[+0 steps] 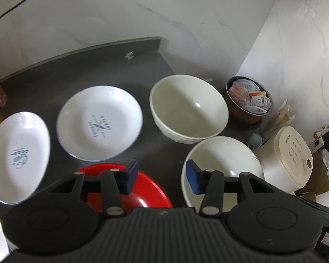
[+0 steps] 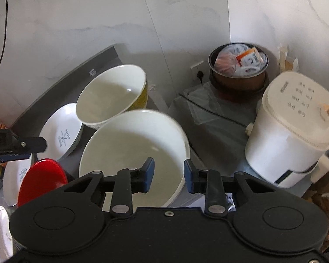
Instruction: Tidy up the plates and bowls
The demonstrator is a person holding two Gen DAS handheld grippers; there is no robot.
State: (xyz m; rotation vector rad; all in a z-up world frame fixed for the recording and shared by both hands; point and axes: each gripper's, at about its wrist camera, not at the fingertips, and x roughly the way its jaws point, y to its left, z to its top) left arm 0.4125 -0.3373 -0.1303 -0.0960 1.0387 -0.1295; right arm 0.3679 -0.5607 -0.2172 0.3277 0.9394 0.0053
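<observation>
left wrist: we hover left gripper [image 1: 159, 178] released, jaws empty, above gap between red plate [image 1: 147, 188] and near bowl [image 1: 221, 164]; printed plates [image 1: 98, 122] lie apart on dark counter [image 1: 43, 76], probably awaiting stacking.

right wrist: we hold right gripper [image 2: 168, 176] parted, astride near bowl's rim [image 2: 184, 171], likely for nesting into far bowl [image 2: 111, 94].

White marble-veined walls [image 1: 186, 17] meet in a corner behind a dark grey surface [image 1: 81, 65], softly lit.
</observation>
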